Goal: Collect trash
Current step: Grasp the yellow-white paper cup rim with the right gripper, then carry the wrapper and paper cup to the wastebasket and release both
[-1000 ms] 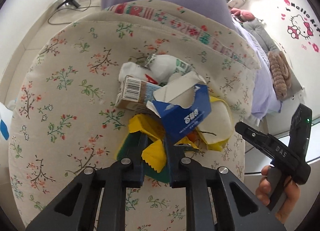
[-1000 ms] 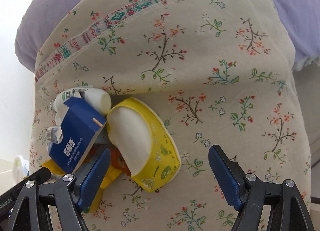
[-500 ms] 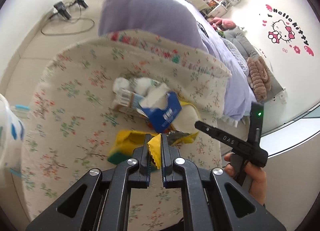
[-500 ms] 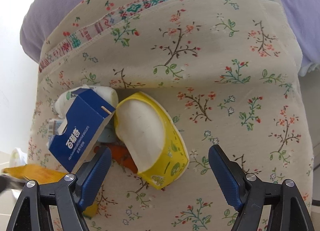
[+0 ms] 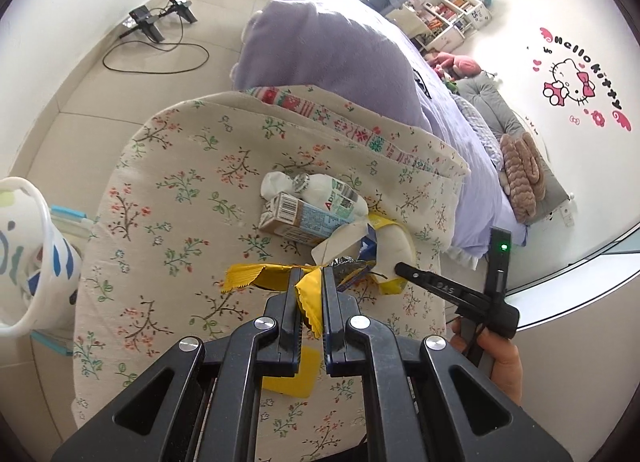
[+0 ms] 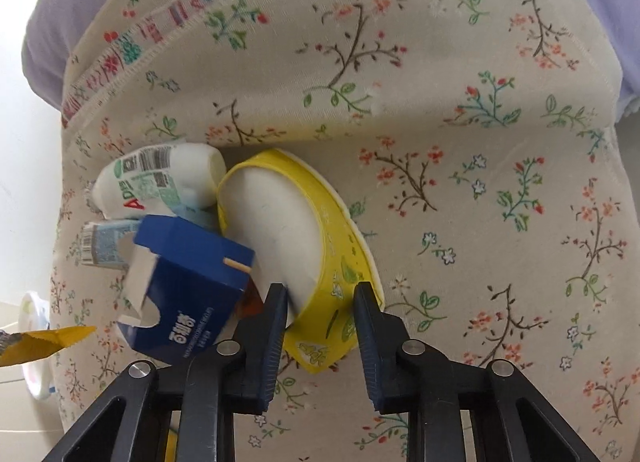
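Yellow wrapper (image 5: 310,294) pinched; yellow bowl (image 6: 320,262) half-hidden.

The crinkled yellow foil wrapper (image 5: 310,294) is partly hidden between the black fingers of the left gripper (image 5: 311,280), and in the right wrist view only its serrated tip (image 6: 44,342) shows, cut off by the left edge. The crushed yellow paper bowl (image 6: 280,230) has its near rim covered by the fingers of the right gripper (image 6: 320,294); whether they touch it cannot be told. The torn blue cardboard box (image 6: 188,282) hides most of the pale drink carton (image 6: 102,248). The white patterned plastic bin (image 5: 24,258) is cut off at the left edge.
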